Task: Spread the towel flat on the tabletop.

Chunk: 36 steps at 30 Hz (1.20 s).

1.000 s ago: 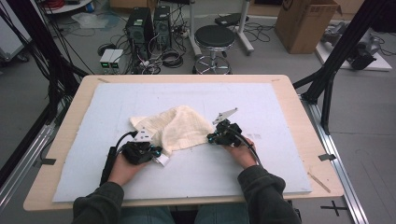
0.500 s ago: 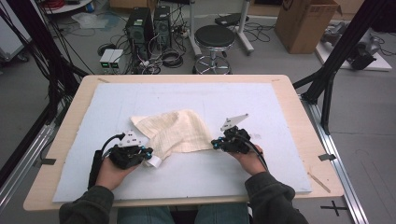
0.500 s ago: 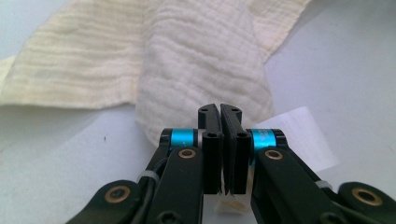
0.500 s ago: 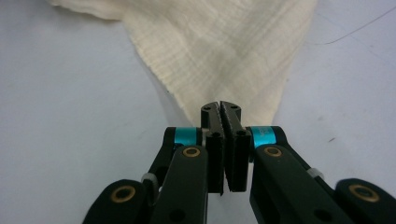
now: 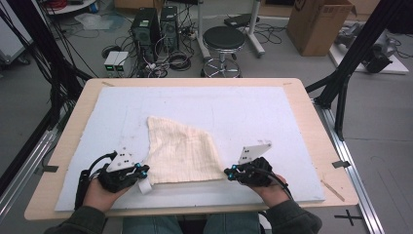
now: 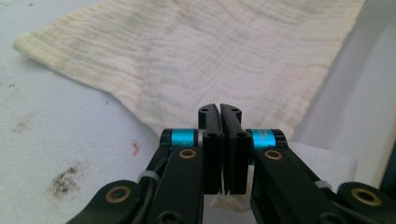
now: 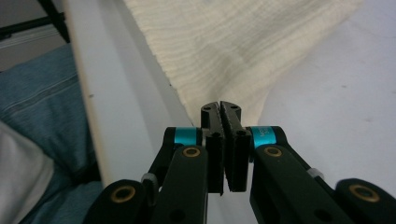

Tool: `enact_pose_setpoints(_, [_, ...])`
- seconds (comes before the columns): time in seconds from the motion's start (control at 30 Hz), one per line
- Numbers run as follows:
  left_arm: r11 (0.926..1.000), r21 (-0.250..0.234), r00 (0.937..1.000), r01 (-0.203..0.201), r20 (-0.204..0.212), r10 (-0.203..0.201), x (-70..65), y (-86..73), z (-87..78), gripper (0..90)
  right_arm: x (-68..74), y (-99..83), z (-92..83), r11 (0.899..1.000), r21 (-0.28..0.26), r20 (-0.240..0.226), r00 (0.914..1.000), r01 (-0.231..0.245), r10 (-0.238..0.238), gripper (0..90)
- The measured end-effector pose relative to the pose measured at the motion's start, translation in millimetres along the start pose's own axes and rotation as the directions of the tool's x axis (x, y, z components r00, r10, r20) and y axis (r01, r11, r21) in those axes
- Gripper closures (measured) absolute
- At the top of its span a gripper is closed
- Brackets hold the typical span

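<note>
Cream muslin cloth (image 5: 182,152) is lying half spread near the white mat's (image 5: 272,107) front edge, and I am pinching its two near corners, left gripper (image 5: 141,170) and right gripper (image 5: 228,171) both clamped on it, with flattening still to finish.

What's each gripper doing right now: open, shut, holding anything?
Left gripper: jaws shut on a corner of the cloth.
Right gripper: jaws shut on the cloth's other near corner.
</note>
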<state>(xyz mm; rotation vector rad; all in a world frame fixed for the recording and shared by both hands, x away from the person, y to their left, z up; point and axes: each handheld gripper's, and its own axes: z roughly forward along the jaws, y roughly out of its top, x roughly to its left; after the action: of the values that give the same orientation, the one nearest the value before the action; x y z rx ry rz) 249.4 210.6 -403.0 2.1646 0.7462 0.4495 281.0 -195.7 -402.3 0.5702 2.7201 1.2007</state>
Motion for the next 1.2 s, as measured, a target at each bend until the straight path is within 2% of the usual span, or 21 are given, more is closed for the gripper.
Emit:
enact_pose_setpoints(0.13, [0.9998, 0.015, 0.9999, -0.015, -0.008, 0.015, -4.8, -6.8, -13.0, 87.1, 15.6, 1.1, 1.1, 1.000, -0.005, -0.033, 0.9993, 0.016, -0.016, 88.6])
enact_pose_setpoints(0.27, [0.9996, 0.027, 0.9999, -0.012, -0.002, 0.012, -6.8, -15.6, -20.6, 87.0, 23.8, -0.1, 13.9, 0.999, 0.034, -0.075, 0.9967, 0.033, -0.030, 87.5])
enact_pose_setpoints(0.33, [0.9997, 0.025, 1.0000, -0.005, 0.008, 0.005, -6.9, -20.1, -22.6, 86.1, 23.5, 0.3, 19.5, 0.999, 0.030, -0.101, 0.9947, 0.025, -0.022, 77.2])
enact_pose_setpoints(0.43, [0.9998, 0.003, 0.9998, 0.019, 0.009, -0.019, -3.0, -22.9, -24.7, 76.6, 20.3, 6.4, 17.5, 1.000, -0.005, -0.111, 0.9938, 0.003, -0.004, 67.4])
enact_pose_setpoints(0.6, [0.9974, -0.043, 0.9984, 0.057, 0.004, -0.057, 7.7, -16.4, -21.3, 65.6, 1.6, 22.2, 12.8, 0.999, -0.047, -0.064, 0.9979, -0.014, 0.011, 60.0])
enact_pose_setpoints(0.73, [0.9937, -0.076, 0.9965, 0.083, -0.003, -0.083, 16.5, -6.9, -3.9, 61.5, -21.5, 35.1, 17.7, 0.996, -0.073, -0.011, 0.9991, -0.043, 0.042, 58.6])
enact_pose_setpoints(0.87, [0.9886, -0.084, 0.9922, 0.125, 0.000, -0.125, 26.0, -0.8, 21.3, 60.3, -49.5, 47.6, 32.6, 0.990, -0.081, 0.028, 0.9927, -0.115, 0.117, 56.3])
enact_pose_setpoints(1.0, [0.9884, -0.060, 0.9901, 0.140, -0.008, -0.140, 32.3, -0.8, 36.7, 60.4, -66.2, 54.9, 46.9, 0.985, -0.088, 0.030, 0.9877, -0.150, 0.153, 54.5])
enact_pose_setpoints(1.1, [0.9889, -0.041, 0.9896, 0.143, -0.015, -0.143, 36.1, -3.2, 40.1, 60.4, -74.3, 57.2, 61.7, 0.980, -0.074, -0.001, 0.9828, -0.184, 0.185, 50.1])
enact_pose_setpoints(1.2, [0.9895, -0.009, 0.9894, 0.144, -0.013, -0.144, 37.6, -7.7, 44.6, 60.4, -79.9, 56.9, 76.6, 0.971, -0.059, -0.065, 0.9714, -0.232, 0.229, 45.7])
